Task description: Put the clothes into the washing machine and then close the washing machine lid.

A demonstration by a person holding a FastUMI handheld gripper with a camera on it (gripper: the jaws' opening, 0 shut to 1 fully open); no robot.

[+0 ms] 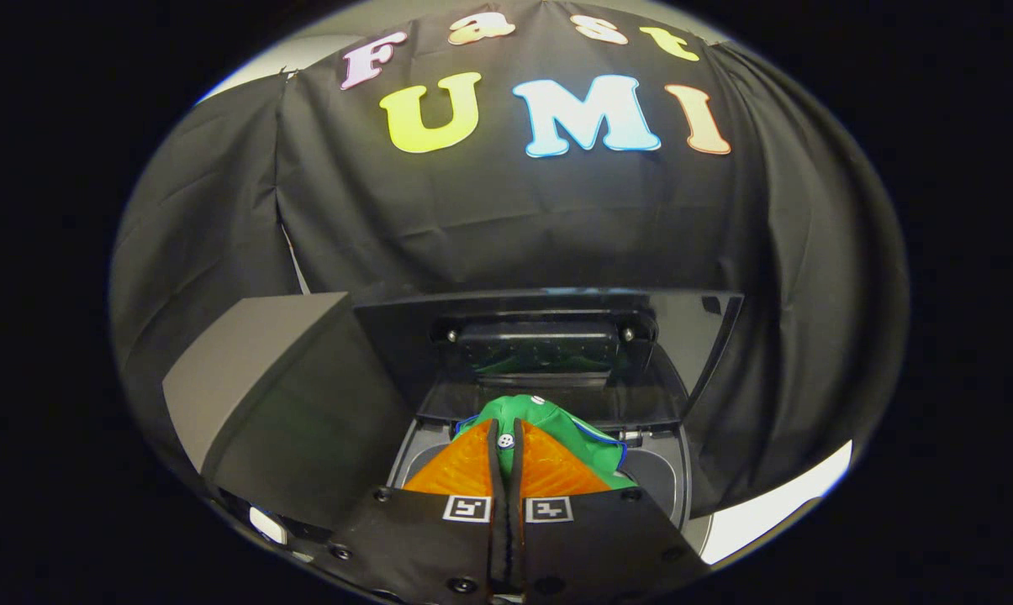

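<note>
My gripper [504,445] is shut on a green garment [556,428] with white buttons and a blue trim; the cloth bunches up over and beyond the two fingers. The garment hangs above the washing machine [662,470], whose grey top and tub opening lie just below and ahead of the fingers. The machine's dark lid [548,336] stands raised upright behind the opening, against the booth's black cloth wall.
A dark grey box-like block [279,395] stands close to the left of the washing machine. A pale surface [775,504] shows to the right of the machine, below the cloth wall.
</note>
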